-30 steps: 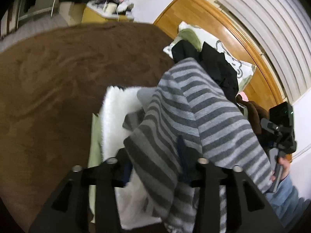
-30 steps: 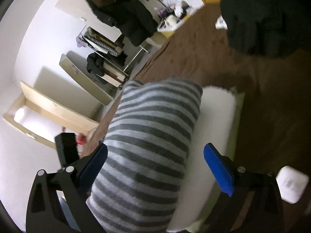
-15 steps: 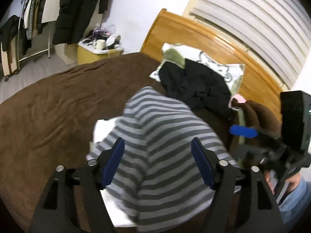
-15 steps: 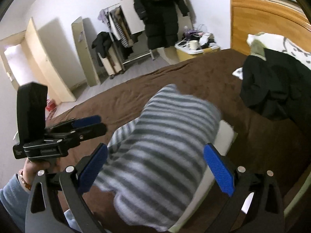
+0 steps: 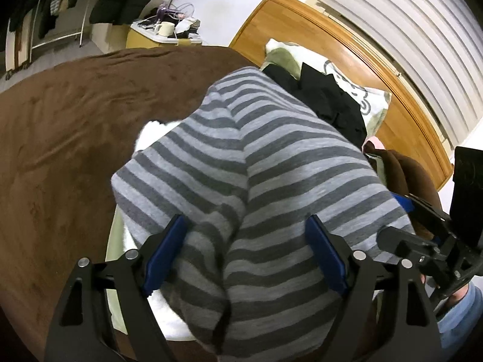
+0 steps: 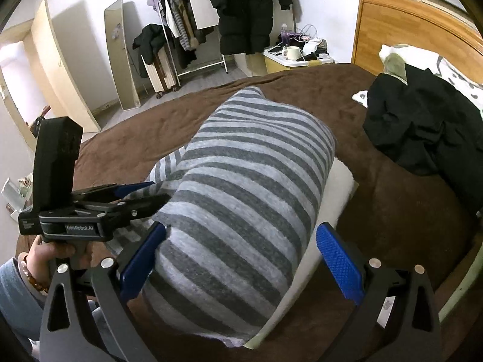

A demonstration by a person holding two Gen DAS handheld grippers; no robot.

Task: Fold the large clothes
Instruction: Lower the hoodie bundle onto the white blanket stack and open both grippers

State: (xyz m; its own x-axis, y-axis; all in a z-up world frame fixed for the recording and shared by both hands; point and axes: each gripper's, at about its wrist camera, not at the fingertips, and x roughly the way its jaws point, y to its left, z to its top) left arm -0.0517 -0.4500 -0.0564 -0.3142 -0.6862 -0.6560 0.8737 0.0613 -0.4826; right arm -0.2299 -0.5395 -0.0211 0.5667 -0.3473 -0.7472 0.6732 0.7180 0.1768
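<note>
A grey striped garment (image 5: 271, 166) lies folded in a thick bundle on a white fluffy garment (image 5: 148, 132) on the brown bed cover (image 5: 60, 135). My left gripper (image 5: 246, 220) hovers over the bundle's near end. Its jaws are opening, the cloth lies between the blue pads, and they do not press on it. In the right wrist view the same bundle (image 6: 250, 187) sits between the wide blue pads of my right gripper (image 6: 243, 229), which is open. The left gripper (image 6: 142, 193), held by a hand, reaches the bundle's left side there.
A heap of black clothes (image 6: 422, 129) lies on a pillow (image 6: 452, 69) by the wooden headboard (image 6: 392, 18). A yellow nightstand (image 6: 289, 60) with a mug stands beyond the bed, next to a clothes rack (image 6: 178, 36). Brown cover stretches to the left (image 5: 45, 181).
The left jaws, shut on the striped cloth a second ago, have spread and let it go. The garment has settled into a folded bundle. The right gripper has rolled upright.
</note>
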